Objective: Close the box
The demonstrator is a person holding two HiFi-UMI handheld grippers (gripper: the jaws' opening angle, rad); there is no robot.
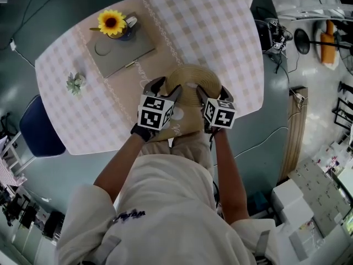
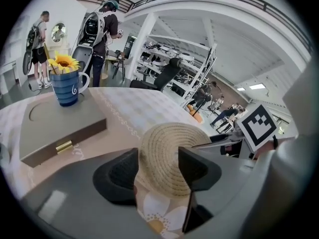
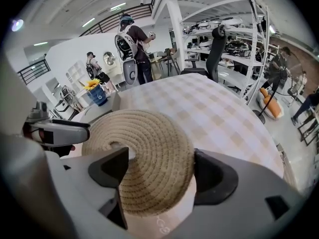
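Grippers flanked the woven lid (image 1: 190, 84).
Left gripper (image 1: 165, 87) and right gripper (image 1: 214, 93), jaws apart and unclamped, sat either side of it at the near tabletop (image 1: 220, 26) edge.

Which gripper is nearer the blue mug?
Left. The left gripper is at the woven disc, on the blue mug side; the right gripper, on the far side.

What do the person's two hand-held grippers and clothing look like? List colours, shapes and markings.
The left gripper and the right gripper both have smooth grey bodies with two black, wedge-shaped jaw pads. Each carries a white cube printed with black square markers. The person wears a white short-sleeved shirt with small dark lettering, and a black band at the left wrist.
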